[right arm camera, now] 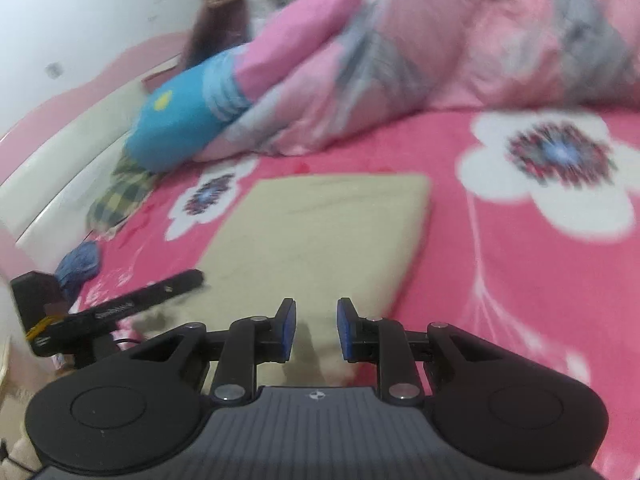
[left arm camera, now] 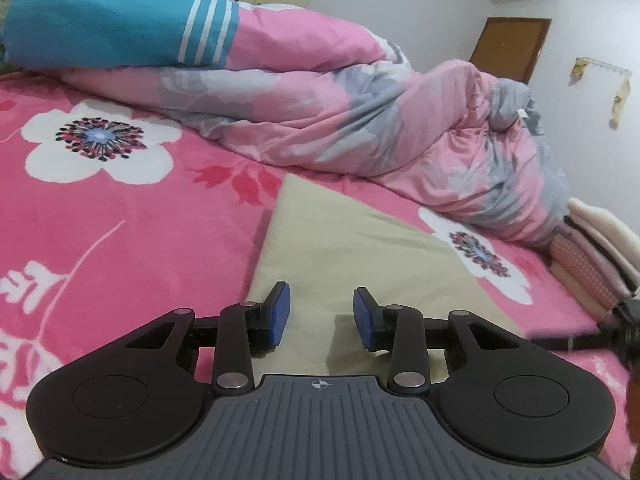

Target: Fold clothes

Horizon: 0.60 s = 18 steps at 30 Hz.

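Pink flowered bedding [left arm camera: 120, 240] carries a folded beige cloth [left arm camera: 352, 240] lying flat, with a rumpled quilt [left arm camera: 340, 112] behind it. Both the left gripper [left arm camera: 321, 316] and right gripper [right arm camera: 316, 330] hover over the cloth's near edge, fingers parted and empty.

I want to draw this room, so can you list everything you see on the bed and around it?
Folded cloth: one, beige, flat on the blanket ahead of both tools.
Blanket: one, pink with white flowers, covering the bed.
Quilt: one, pink and grey, bunched along the far side.
Pillow: one, blue with white stripes, at the quilt's end.
Checked cloth: one, yellow-green, beside the pillow.
Door: one, brown, in the white wall.
Left tool: black with blue pads, open, empty.
Right tool: same, open, empty.
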{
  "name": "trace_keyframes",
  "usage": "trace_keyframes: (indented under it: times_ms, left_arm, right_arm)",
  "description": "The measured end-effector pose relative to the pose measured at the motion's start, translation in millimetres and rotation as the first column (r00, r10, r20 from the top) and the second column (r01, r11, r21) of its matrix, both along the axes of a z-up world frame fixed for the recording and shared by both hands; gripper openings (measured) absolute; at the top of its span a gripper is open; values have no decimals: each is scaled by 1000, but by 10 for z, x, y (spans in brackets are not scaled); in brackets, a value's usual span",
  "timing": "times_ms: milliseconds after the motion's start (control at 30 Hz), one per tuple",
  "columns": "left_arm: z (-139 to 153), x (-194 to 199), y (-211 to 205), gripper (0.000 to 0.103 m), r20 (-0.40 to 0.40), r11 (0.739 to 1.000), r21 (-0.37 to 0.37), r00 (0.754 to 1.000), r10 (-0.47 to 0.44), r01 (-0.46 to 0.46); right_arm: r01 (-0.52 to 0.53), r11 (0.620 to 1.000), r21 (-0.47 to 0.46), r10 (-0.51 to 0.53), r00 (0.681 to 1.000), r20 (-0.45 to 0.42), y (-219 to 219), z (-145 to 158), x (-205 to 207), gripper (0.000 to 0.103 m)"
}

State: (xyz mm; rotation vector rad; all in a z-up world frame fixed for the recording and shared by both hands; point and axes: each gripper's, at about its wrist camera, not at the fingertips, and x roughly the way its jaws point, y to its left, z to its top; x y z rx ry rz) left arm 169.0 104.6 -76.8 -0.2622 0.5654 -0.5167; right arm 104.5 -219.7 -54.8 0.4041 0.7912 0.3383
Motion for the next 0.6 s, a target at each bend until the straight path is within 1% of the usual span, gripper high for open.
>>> trace_keyframes:
  times_ms: [100,167,267,300,333,367,400,433,467,500,533,567,600]
  left_arm:
    - [-33,45,3,35,-18,1000,3,1000,15,-14]
    - [-41,74,17,35,-32,1000,-5,999,19,-19]
    - [-57,88,13,35,-35,1000,-3,999,21,-21]
    - [-62,87,9,35,-34,1000,0,999,22,-22]
    - [-62,84,3,35,-32,1000,4,999,23,-23]
    - [-63,85,-4,35,-32,1000,7,999,24,-24]
    - [-63,86,-12,35,-32,1000,10,999,25,-24]
    - [-64,86,-19,35,-31,1000,14,999,26,-25]
    - [-66,88,-23,35,-32,1000,17,999,26,-26]
    - [-67,93,-27,35,-33,999,19,999,27,-27]
    - [-67,97,-28,35,-35,999,21,999,27,-27]
    - [-67,102,-28,35,-36,999,22,999,27,-27]
    - [-69,104,-25,35,-37,999,21,999,27,-26]
  right_arm:
    - [5,999,43,-2,998,-67,33,-172,-213,25]
    - [-27,995,96,41,988,-148,-4,-216,-328,24]
    - [11,989,150,16,983,-181,-150,-184,-381,24]
    - [55,981,184,-22,984,-178,-247,-173,-350,25]
    - [120,966,230,-82,982,-168,-378,-164,-286,32]
    - [166,946,277,-119,977,-180,-478,-203,-208,38]
    - [201,925,323,-139,969,-206,-557,-277,-121,49]
    - [208,910,359,-126,963,-240,-574,-367,-59,49]
    - [198,899,391,-90,956,-278,-547,-468,-16,45]
    - [164,896,413,-42,956,-290,-488,-500,-31,42]
    - [114,896,429,14,959,-284,-406,-484,-88,41]
    - [70,892,446,68,956,-286,-337,-470,-157,37]
    - [38,884,465,116,947,-298,-290,-470,-227,17]
